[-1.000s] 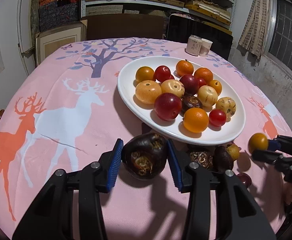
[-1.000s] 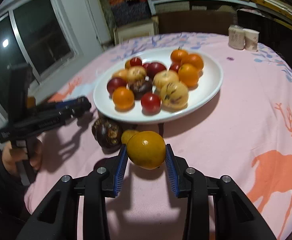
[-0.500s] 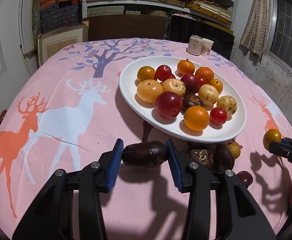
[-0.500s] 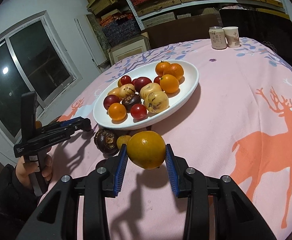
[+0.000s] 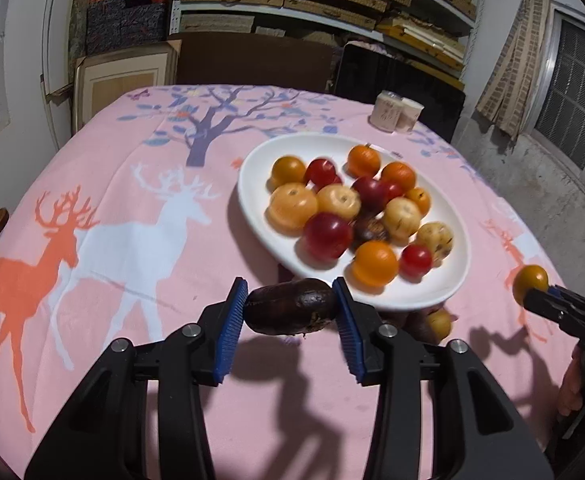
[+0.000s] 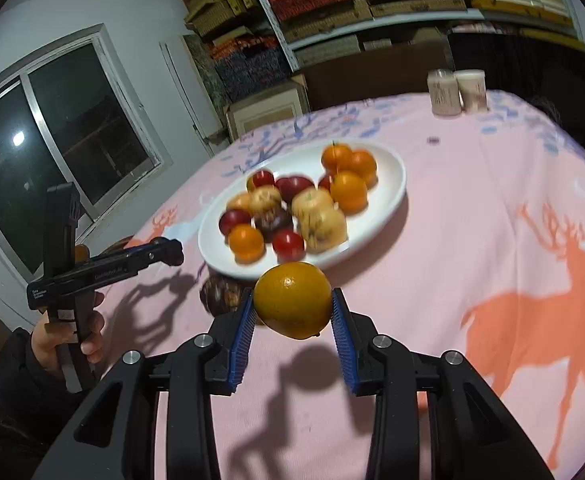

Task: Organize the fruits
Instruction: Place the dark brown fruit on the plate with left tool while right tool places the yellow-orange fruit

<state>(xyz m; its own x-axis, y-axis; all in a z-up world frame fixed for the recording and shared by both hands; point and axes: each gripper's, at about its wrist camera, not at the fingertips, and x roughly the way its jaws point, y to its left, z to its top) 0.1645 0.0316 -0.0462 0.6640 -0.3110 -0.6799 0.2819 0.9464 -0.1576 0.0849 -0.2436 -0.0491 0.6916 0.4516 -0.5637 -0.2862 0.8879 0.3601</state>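
My left gripper [image 5: 291, 312] is shut on a dark purple-brown fruit [image 5: 291, 311], held above the pink tablecloth just in front of the white plate [image 5: 260, 224]. The plate holds several orange, red and yellow fruits. My right gripper [image 6: 292, 308] is shut on an orange [image 6: 292, 300], lifted above the cloth in front of the plate [image 6: 388, 184]. In the left wrist view the right gripper and its orange [image 5: 530, 280] show at the far right. In the right wrist view the left gripper [image 6: 168, 252] shows at the left, seen side-on.
A dark fruit [image 6: 222, 294] lies on the cloth beside the plate's near rim; a yellowish fruit [image 5: 438, 322] lies under the rim too. Two pale cups [image 5: 396, 114] stand at the table's far edge. Shelves, boxes and a window surround the round table.
Both grippers have risen with their fruits; the plate looks farther and lower. The dark fruit in my left gripper has turned from showing its cut face to lying sideways.
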